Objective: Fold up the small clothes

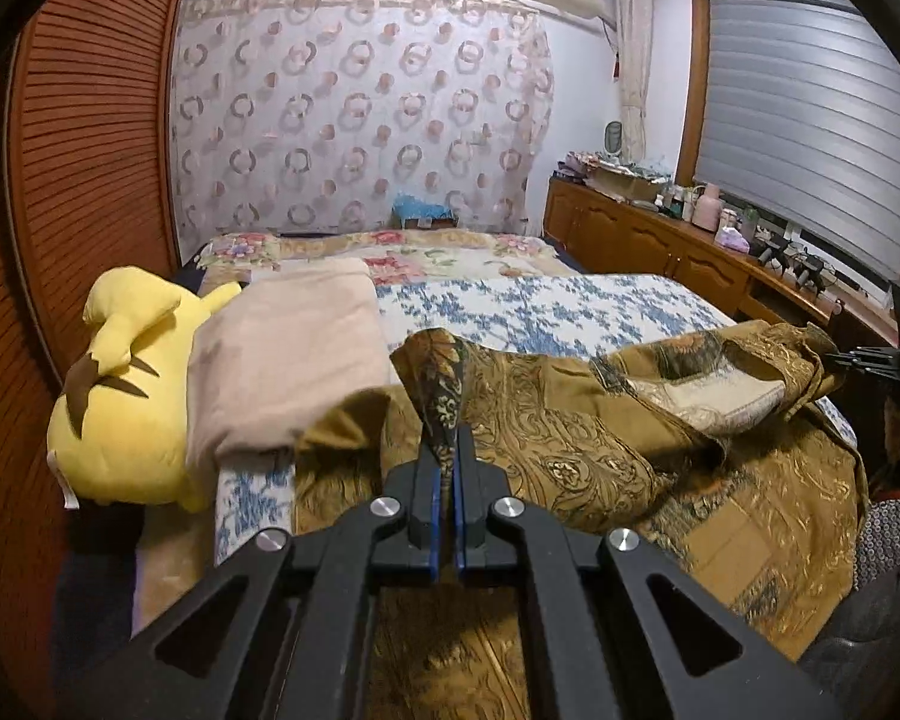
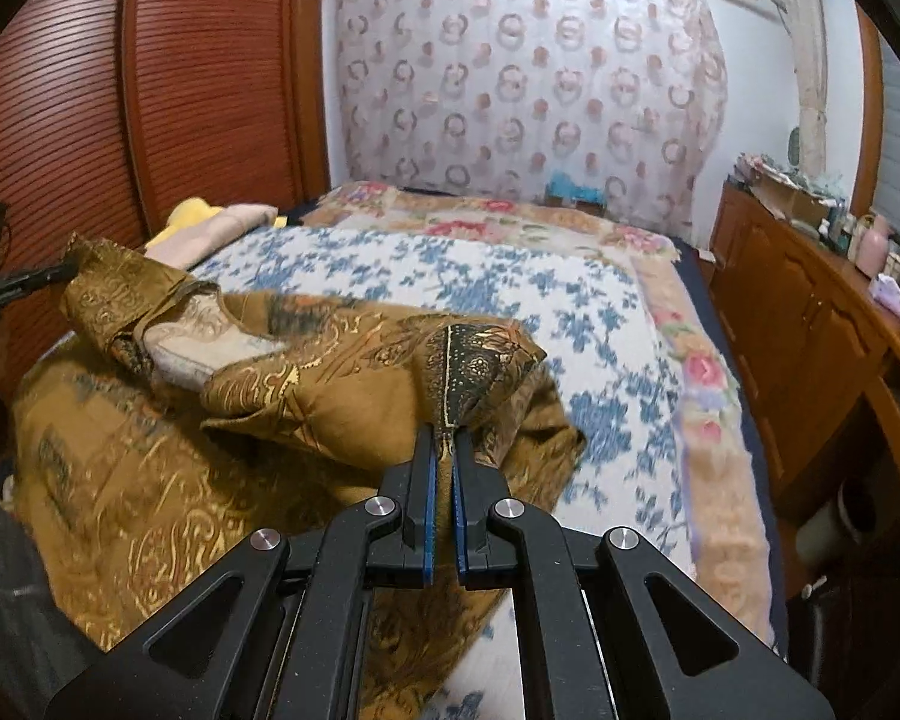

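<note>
A gold-brown brocade garment [image 1: 570, 432] with swirling patterns lies across the near part of the bed. My left gripper [image 1: 448, 450] is shut on one dark-patterned corner of it, and the cloth rises in a peak from the pads. My right gripper [image 2: 444, 450] is shut on another corner of the same garment [image 2: 306, 384], which stands up in a fold. Between the two grips the cloth hangs slack over a lower layer of the garment. The right gripper [image 1: 858, 357] shows at the right edge of the left wrist view, the left gripper [image 2: 36, 282] at the left edge of the right wrist view.
The bed has a blue-and-white floral cover [image 2: 510, 300]. A yellow plush toy [image 1: 120, 396] and a folded beige cloth [image 1: 294, 372] lie at the left side by the wooden louvred wardrobe [image 1: 90, 150]. A wooden cabinet [image 2: 810, 324] with clutter runs along the right.
</note>
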Action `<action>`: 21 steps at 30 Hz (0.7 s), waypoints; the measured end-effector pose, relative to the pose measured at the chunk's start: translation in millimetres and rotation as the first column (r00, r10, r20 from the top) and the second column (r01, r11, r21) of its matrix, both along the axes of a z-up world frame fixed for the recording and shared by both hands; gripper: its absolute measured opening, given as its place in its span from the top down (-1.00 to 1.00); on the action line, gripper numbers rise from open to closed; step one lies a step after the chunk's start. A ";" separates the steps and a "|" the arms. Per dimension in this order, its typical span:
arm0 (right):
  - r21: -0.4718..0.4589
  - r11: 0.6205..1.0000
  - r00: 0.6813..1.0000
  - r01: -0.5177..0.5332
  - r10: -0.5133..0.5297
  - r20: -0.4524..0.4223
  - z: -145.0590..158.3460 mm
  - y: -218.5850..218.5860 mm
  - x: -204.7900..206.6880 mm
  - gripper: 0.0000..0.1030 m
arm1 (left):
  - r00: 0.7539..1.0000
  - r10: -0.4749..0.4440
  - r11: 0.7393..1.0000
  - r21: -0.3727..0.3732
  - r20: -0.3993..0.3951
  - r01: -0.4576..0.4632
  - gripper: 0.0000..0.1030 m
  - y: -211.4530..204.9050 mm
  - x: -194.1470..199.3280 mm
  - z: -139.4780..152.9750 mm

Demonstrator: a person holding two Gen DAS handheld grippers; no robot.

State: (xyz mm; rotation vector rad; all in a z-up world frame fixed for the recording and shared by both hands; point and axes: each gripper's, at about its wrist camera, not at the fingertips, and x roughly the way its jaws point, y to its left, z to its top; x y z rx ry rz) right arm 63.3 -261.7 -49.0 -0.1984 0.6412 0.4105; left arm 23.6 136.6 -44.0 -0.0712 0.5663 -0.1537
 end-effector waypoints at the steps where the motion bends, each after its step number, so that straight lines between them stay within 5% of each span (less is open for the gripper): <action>1: -0.010 1.000 1.000 0.001 -0.001 -0.011 -2.7 1.4 0.5 0.97 | 1.000 -0.002 1.000 0.009 -0.009 0.002 0.98 -1.7 -2.3 -3.1; 9: -0.046 0.999 0.994 -0.002 -0.003 -0.105 -23.9 0.3 -6.2 0.73 | 0.999 -0.021 1.000 0.020 -0.031 0.022 0.71 -3.8 -14.1 -9.0; 11: -0.046 0.999 0.995 0.020 -0.024 -0.096 -20.3 -6.3 -9.6 0.52 | 0.999 -0.032 0.999 0.003 -0.018 0.032 0.49 -1.4 -18.0 -5.2; 17: -0.013 0.998 0.997 0.067 -0.067 -0.045 -4.7 -28.4 -12.8 0.33 | 0.999 -0.042 0.999 -0.014 0.027 0.042 -0.03 2.7 -28.5 11.9; 21: -0.009 0.995 0.995 0.103 -0.103 -0.005 6.8 -35.8 2.6 0.28 | 0.999 -0.017 1.000 -0.003 0.047 0.017 -0.09 10.2 -26.7 21.1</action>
